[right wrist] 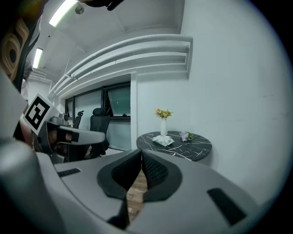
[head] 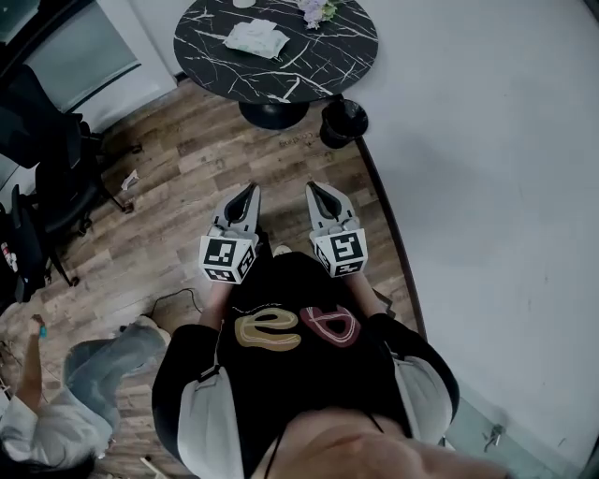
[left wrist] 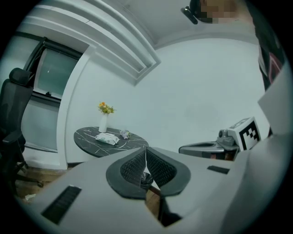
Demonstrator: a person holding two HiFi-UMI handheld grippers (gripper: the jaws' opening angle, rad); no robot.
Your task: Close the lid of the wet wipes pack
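Approach step: the pack [head: 255, 37] lies on the round surface [head: 328, 65], well apart from both tools. The left hand-held gripper [head: 249, 193] and right hand-held gripper [head: 316, 191] are clenched on nothing, side by side. Next, I judge, comes reaching the surface and pressing the pack shut.

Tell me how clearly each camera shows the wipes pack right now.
Head view: evenly lit, wipes pack small near the top edge. Left gripper view: fisheye-bent wall, pack tiny and soft. Right gripper view: pack tiny too, ceiling light glaring.
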